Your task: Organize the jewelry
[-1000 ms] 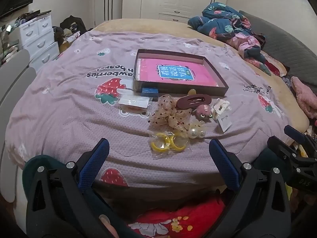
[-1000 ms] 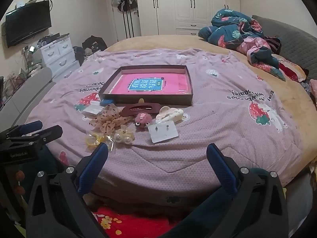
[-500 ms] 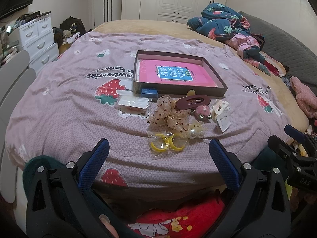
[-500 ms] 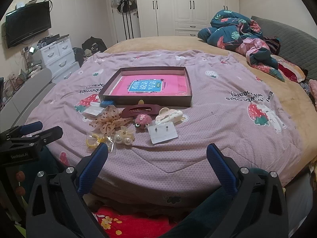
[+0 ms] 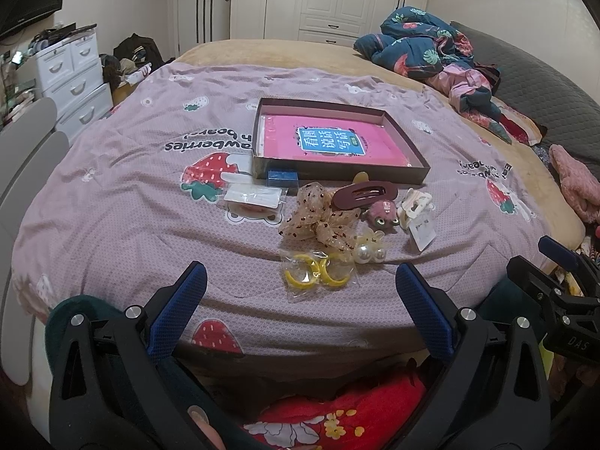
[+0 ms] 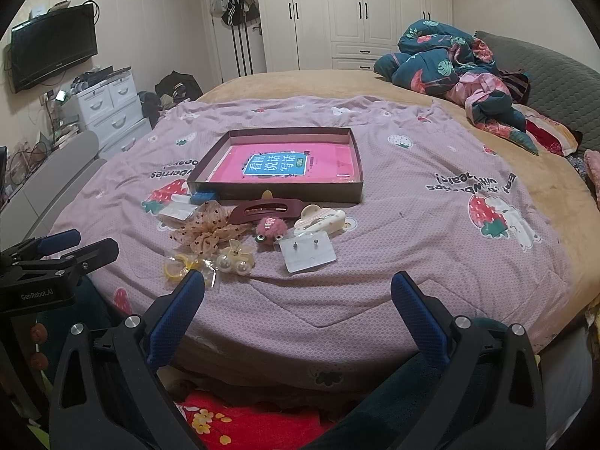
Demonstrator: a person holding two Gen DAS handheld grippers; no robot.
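A shallow brown box (image 5: 418, 152) (image 6: 359, 157) lined with a pink booklet lies on the purple bedspread. In front of it sit several accessories: yellow hoop earrings in a clear bag (image 5: 315, 272) (image 6: 180, 266), a pearl clip (image 5: 369, 249) (image 6: 234, 258), a dotted bow (image 5: 318, 219) (image 6: 208, 228), a maroon hair clip (image 5: 365, 195) (image 6: 268, 208), a pink fuzzy clip (image 5: 382, 213) (image 6: 270, 228), a cream claw clip (image 5: 414, 202) (image 6: 318, 219) and a card of stud earrings (image 5: 423, 233) (image 6: 307, 251). My left gripper (image 5: 300, 283) and right gripper (image 6: 298, 292) both hover open and empty near the bed's front edge.
A small blue block (image 5: 282, 179) and a flat white packet (image 5: 253, 195) lie left of the box. Crumpled quilts (image 5: 431, 48) are heaped at the far right. White drawers (image 5: 71, 75) stand left of the bed. A red flowered cloth (image 5: 337, 423) lies below the grippers.
Both grippers have drifted slightly, staying open. Nothing on the bed has moved.
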